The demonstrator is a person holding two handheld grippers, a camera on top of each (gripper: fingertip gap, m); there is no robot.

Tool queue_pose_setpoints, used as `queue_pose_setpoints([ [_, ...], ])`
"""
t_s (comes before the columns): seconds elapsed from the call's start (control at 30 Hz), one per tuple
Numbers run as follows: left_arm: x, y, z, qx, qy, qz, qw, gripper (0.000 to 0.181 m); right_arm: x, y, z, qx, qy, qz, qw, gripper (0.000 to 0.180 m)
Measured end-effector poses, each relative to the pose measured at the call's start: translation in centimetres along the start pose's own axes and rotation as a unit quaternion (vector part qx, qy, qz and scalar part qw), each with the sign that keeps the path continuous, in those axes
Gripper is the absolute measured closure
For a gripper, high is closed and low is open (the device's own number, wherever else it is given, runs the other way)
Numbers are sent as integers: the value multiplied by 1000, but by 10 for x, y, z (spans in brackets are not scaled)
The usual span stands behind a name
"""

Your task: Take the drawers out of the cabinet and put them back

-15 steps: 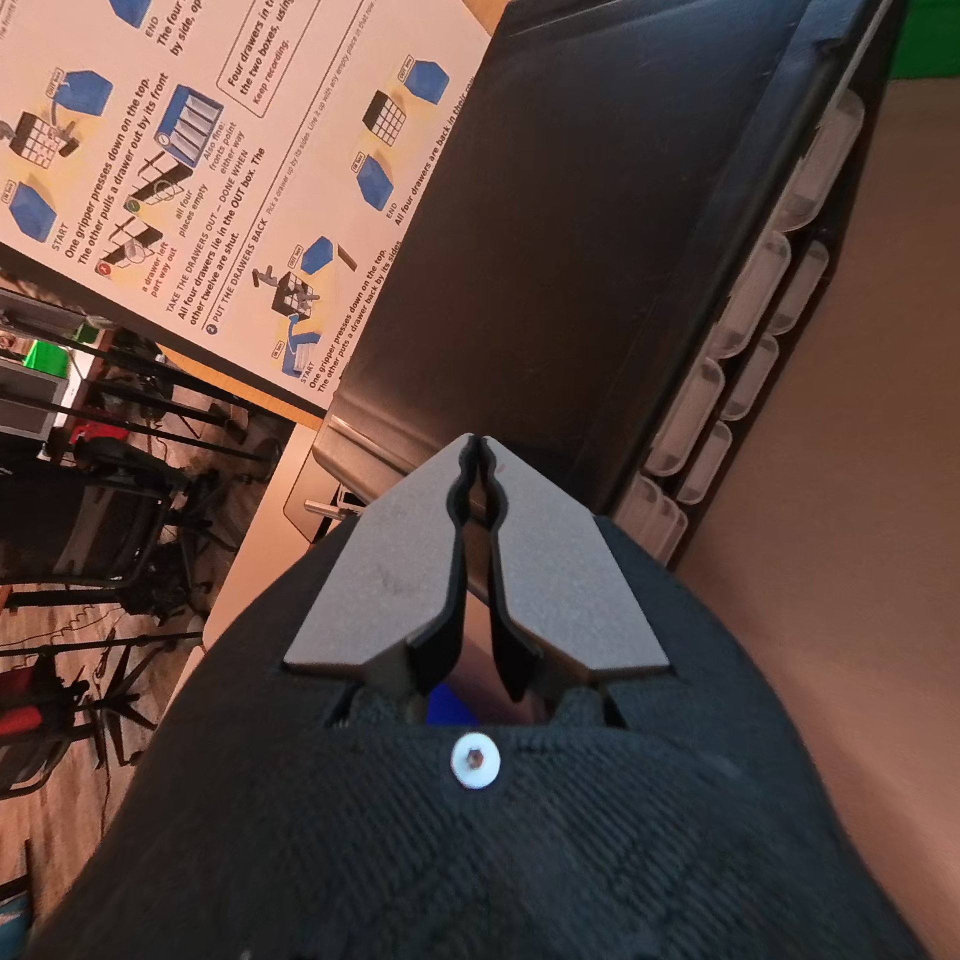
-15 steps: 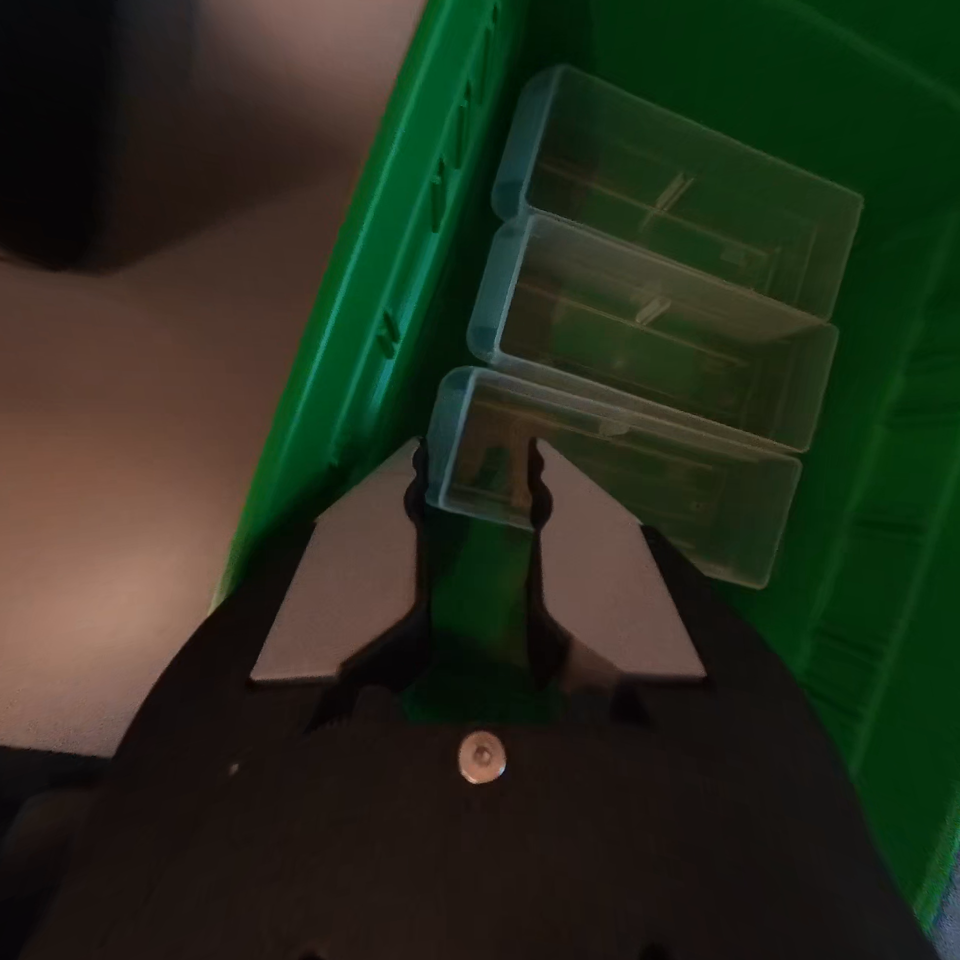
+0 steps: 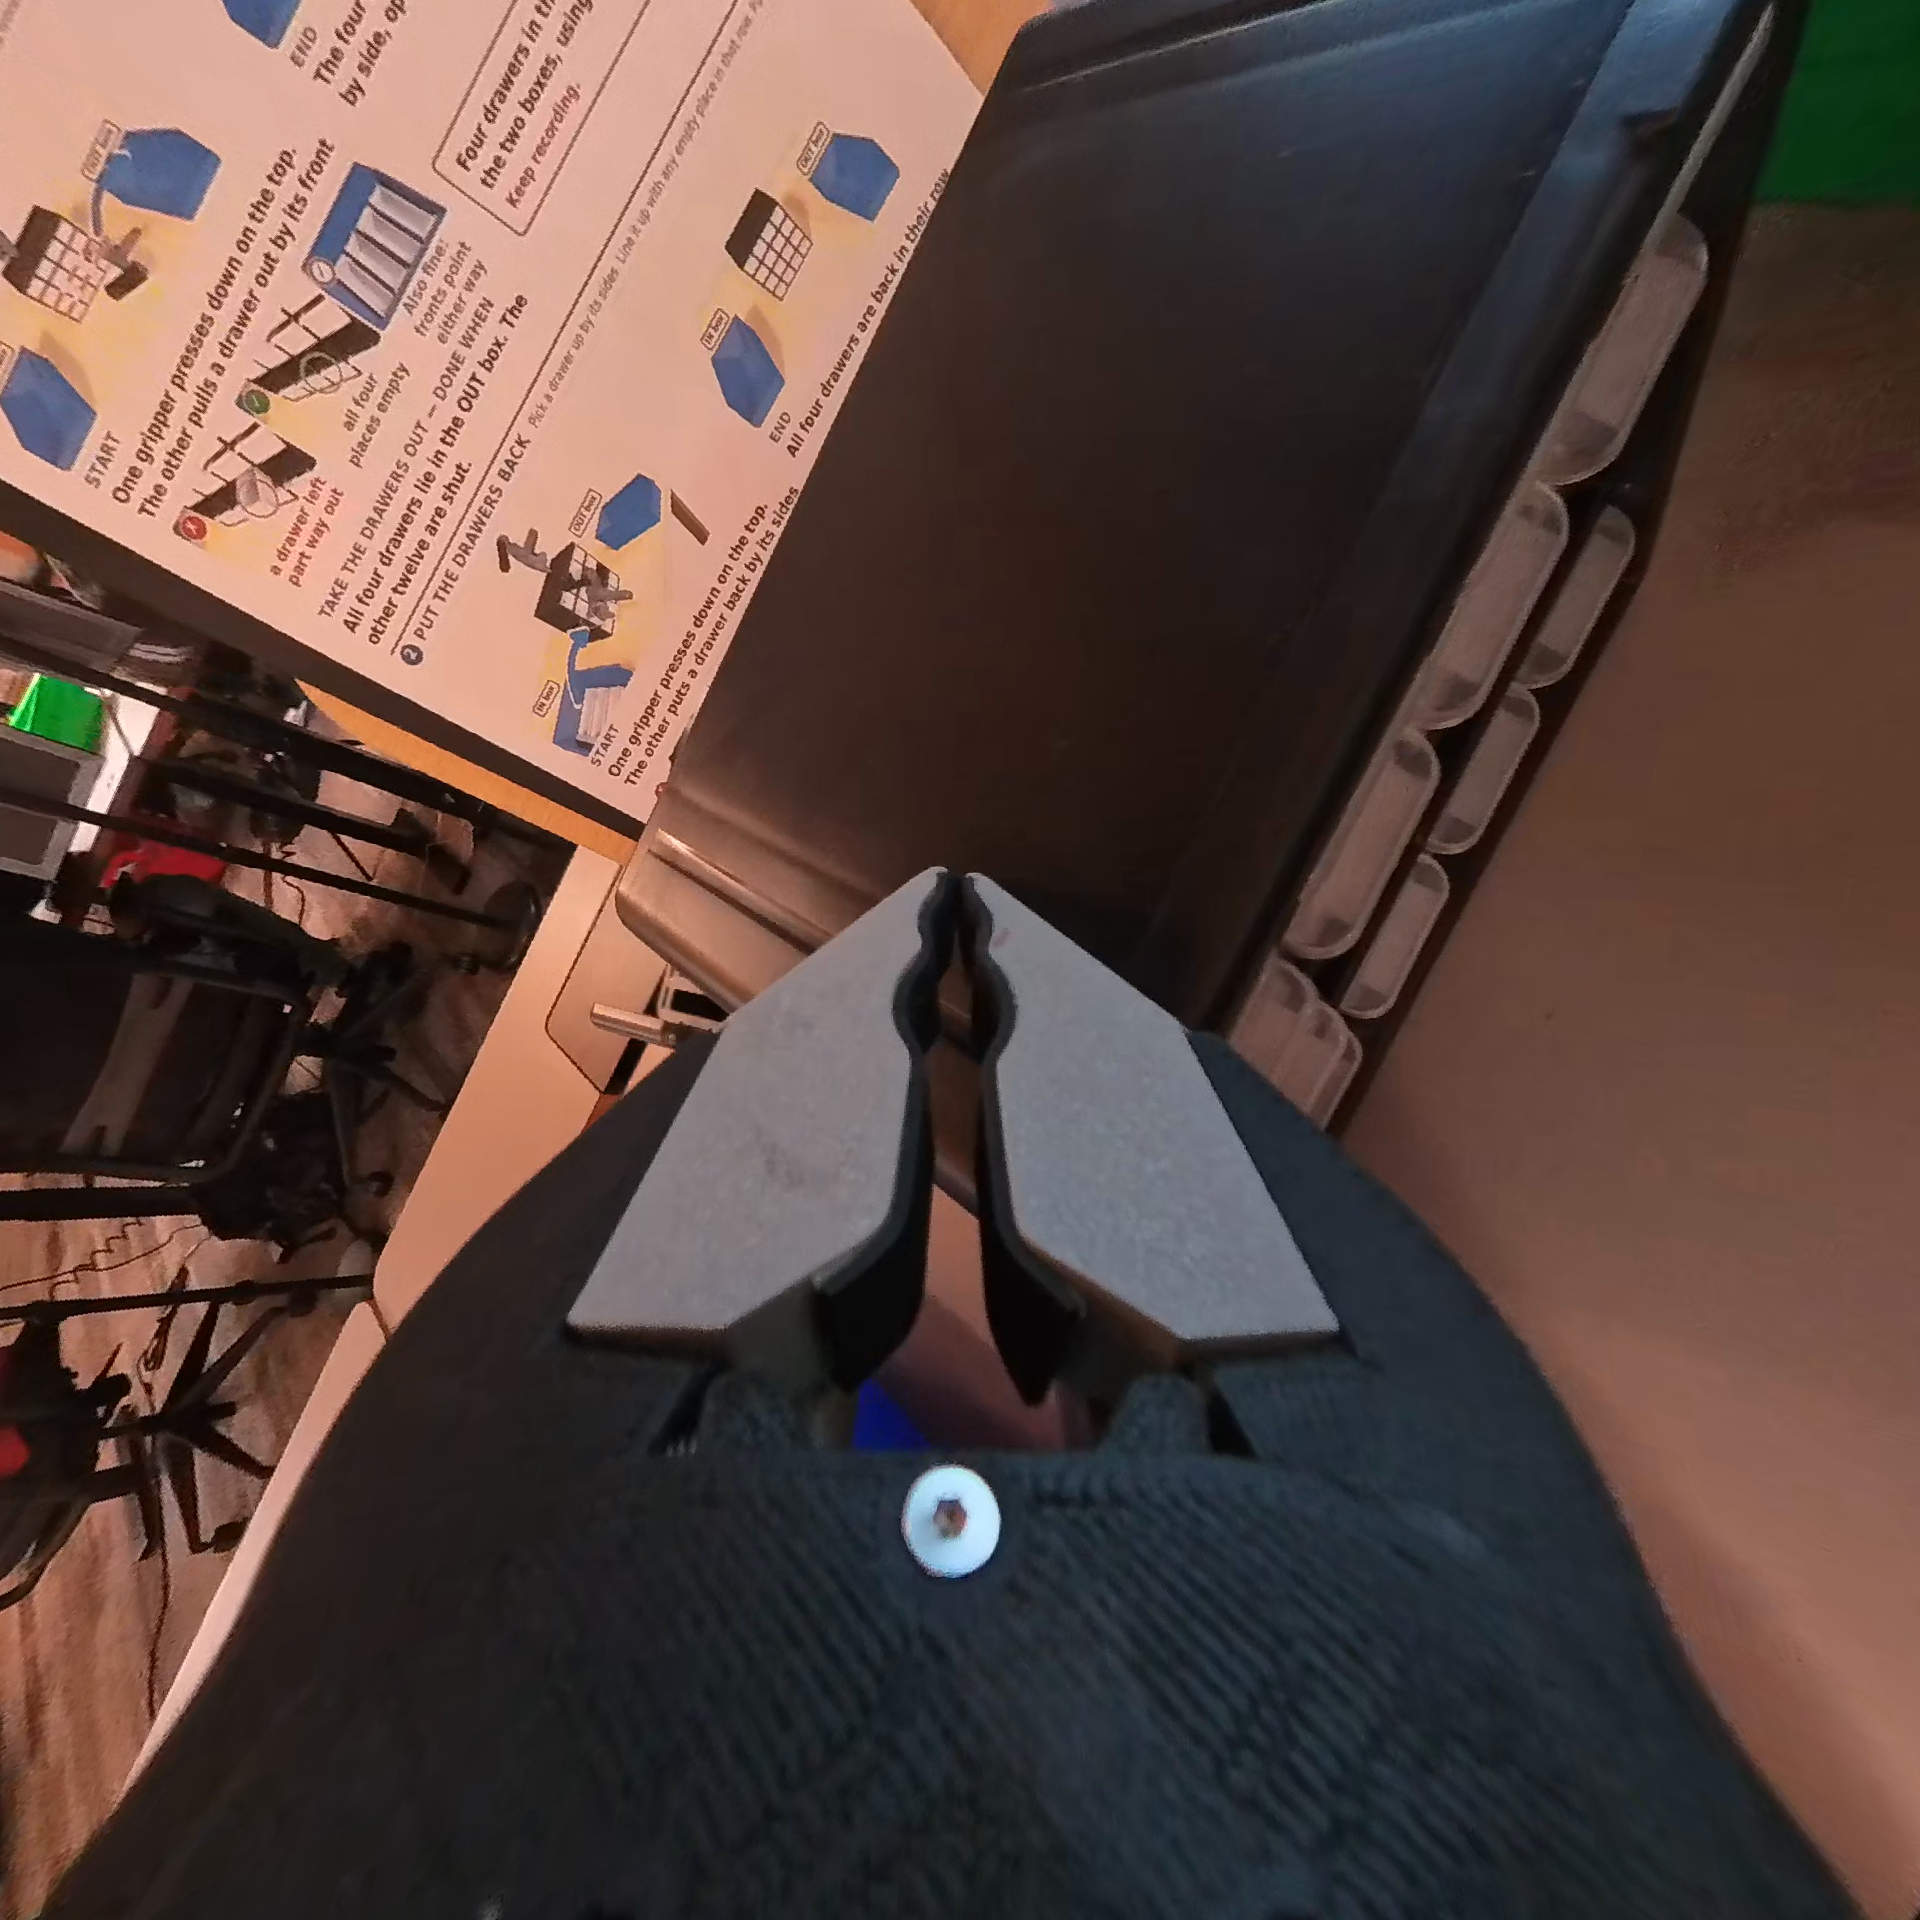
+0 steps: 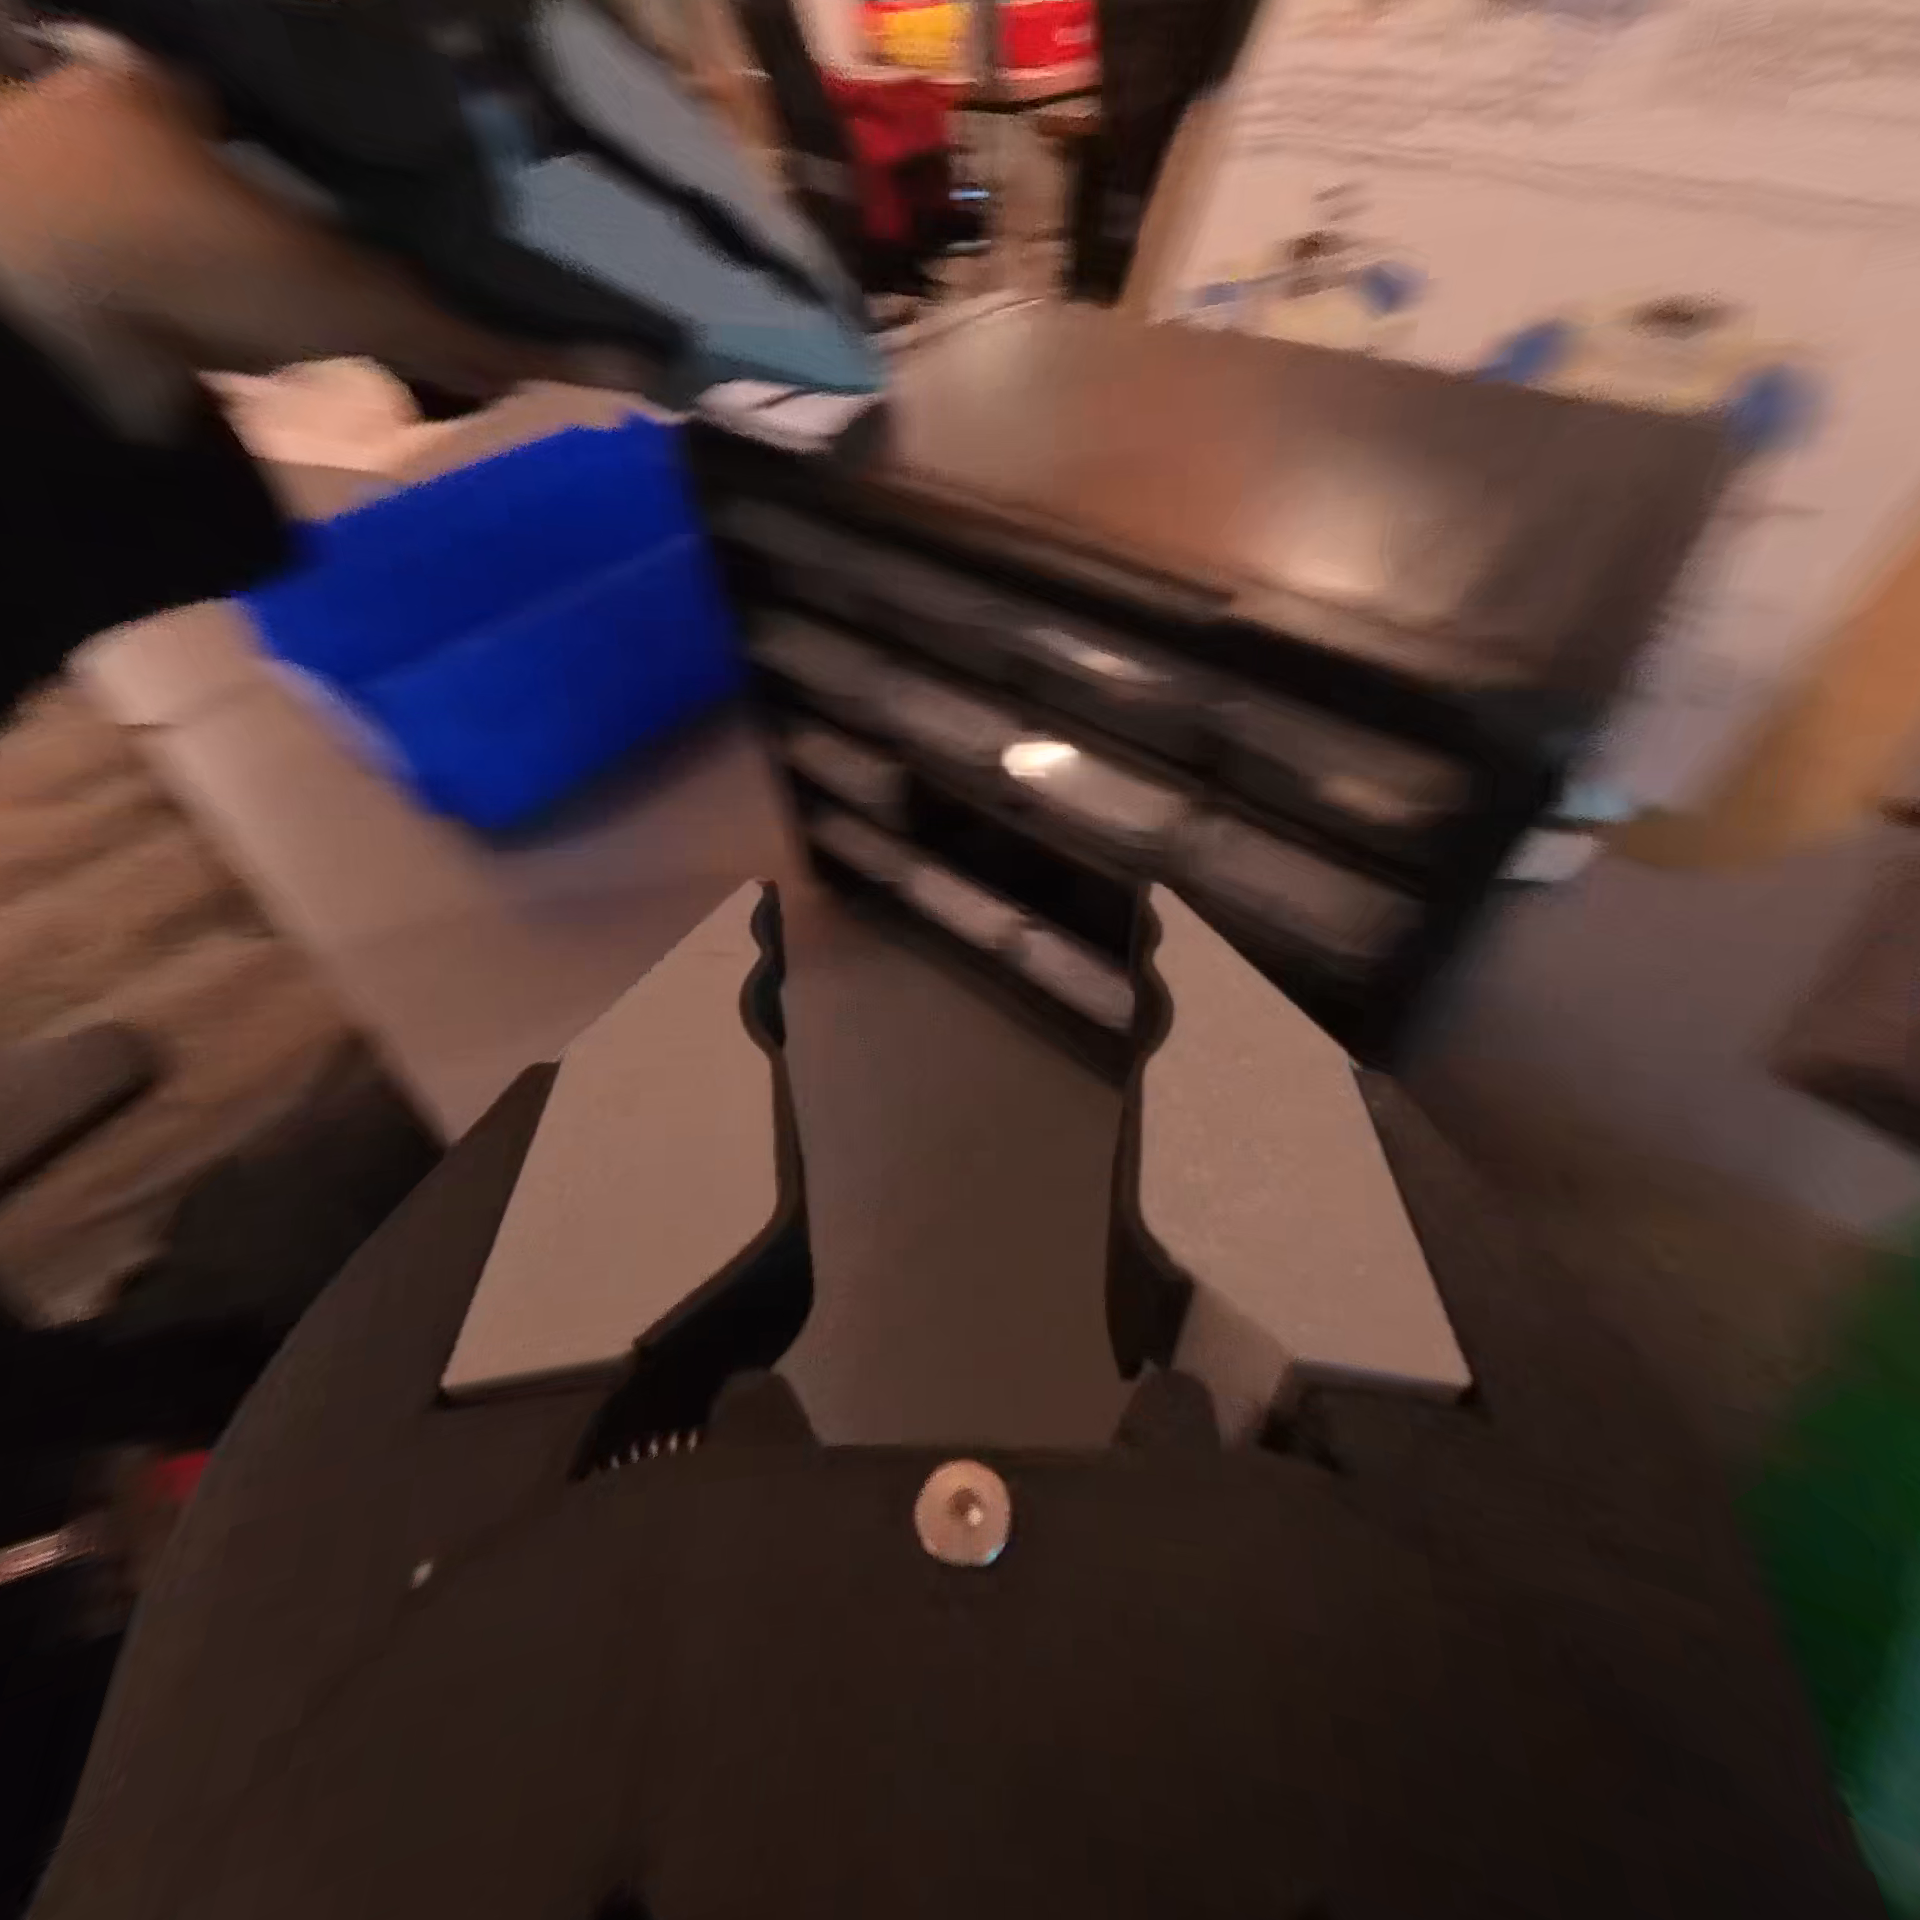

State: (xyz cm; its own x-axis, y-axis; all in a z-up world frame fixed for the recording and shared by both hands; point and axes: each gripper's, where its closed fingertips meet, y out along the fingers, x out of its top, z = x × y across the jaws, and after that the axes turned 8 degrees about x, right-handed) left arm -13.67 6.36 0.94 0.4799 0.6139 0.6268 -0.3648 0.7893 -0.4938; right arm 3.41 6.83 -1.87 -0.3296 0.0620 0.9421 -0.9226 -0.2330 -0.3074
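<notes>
Presently the left claw, tips closed and empty, rests over the black cabinet top. The right claw, spread wide and empty, faces the cabinet front ahead, where clear drawers sit beside a vacant slot. They look light, stiff and slippery; grip by the sides.

Warm, dim indoor light fills both views. The left wrist view is sharp, with wide-angle bending toward the edges. The right wrist view is heavily motion-blurred, worst from 9 to 12 o'clock; a glare spot sits on the cabinet front, a soft sheen on its top.
</notes>
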Motion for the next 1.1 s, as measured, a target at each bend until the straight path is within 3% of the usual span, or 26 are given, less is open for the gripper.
queue_pose_setpoints([
  [0.13, 0, 0, 0, 8, -1, 5, 1000, 181, -27, 82, 50, 120, 70, -21, 990, 118],
  [0.27, -1, 0, 0, 24, 9, 15, 1000, 181, -44, 148, 51, 161, 179, -51, 969, 118],
  [0.33, -1, 0, 0, 27, 7, 19, 999, 181, -44, 165, 31, 133, 217, -78, 964, 117],
  [0.4, 0, 0, 0, 26, 4, 19, 999, 181, -40, 171, 19, 131, 257, -111, 951, 120],
  [0.53, 0, 0, 0, 20, 0, 15, 1000, 181, -37, 173, 8, 153, 330, -159, 918, 156],
  [0.63, 0, 0, 0, 16, -6, 14, 1000, 181, -38, 174, 5, 170, 362, -176, 899, 168],
  [0.77, 0, 0, 0, 26, 6, 15, 1000, 181, -45, 176, 6, 163, 370, -170, 899, 161],
  [1.1, -1, 0, 0, 31, 7, 19, 999, 181, -38, 173, 10, 193, 379, -191, 885, 174],
])
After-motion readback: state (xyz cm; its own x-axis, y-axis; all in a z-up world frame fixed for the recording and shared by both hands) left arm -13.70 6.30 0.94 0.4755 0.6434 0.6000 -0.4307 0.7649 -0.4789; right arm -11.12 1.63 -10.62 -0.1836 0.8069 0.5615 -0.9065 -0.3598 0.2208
